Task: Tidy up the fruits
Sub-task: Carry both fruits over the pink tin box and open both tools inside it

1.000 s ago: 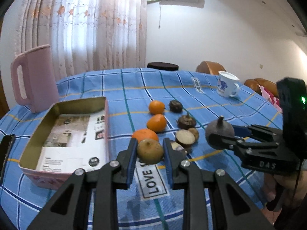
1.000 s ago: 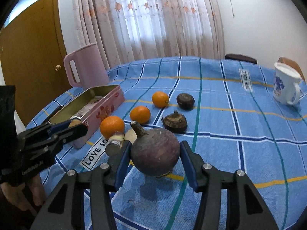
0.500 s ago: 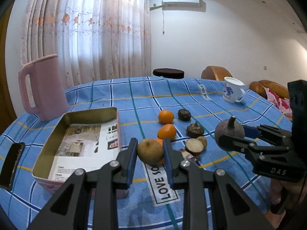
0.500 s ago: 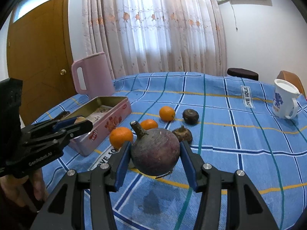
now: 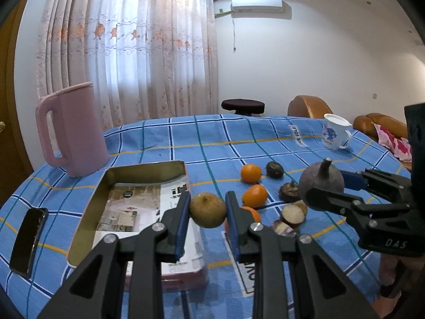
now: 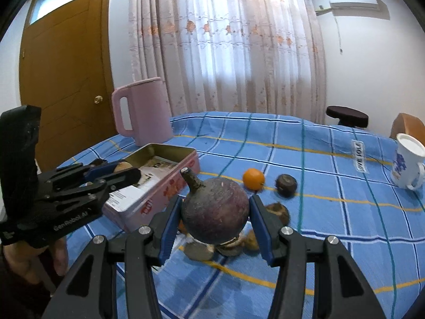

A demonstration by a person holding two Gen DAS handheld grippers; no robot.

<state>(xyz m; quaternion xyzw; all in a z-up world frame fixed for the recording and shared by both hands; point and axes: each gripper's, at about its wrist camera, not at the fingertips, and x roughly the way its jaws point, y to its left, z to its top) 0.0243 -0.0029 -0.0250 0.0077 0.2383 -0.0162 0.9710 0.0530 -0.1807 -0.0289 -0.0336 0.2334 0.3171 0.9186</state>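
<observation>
My left gripper [image 5: 207, 210] is shut on a round tan fruit [image 5: 208, 209] and holds it in the air over the right edge of the open pink tin [image 5: 148, 168]. My right gripper [image 6: 215, 212] is shut on a large purple fruit with a stem [image 6: 215, 210], raised above the table; it also shows in the left wrist view [image 5: 321, 180]. The left gripper also shows in the right wrist view [image 6: 122, 171], beside the tin [image 6: 170, 186]. Oranges [image 5: 250, 173] [image 5: 254, 196], dark fruits [image 5: 274, 169] [image 5: 288, 191] and cut brown pieces [image 5: 292, 214] lie on the blue checked cloth.
A pink jug [image 5: 71, 130] stands behind the tin. A white mug [image 5: 333, 131] stands at the far right. A phone [image 5: 28, 242] lies at the table's left edge. Printed paper lines the tin's bottom [image 5: 132, 207].
Both grippers have risen with their fruits. The left one has shifted left toward the tin's edge; the right one has also moved toward the tin.
</observation>
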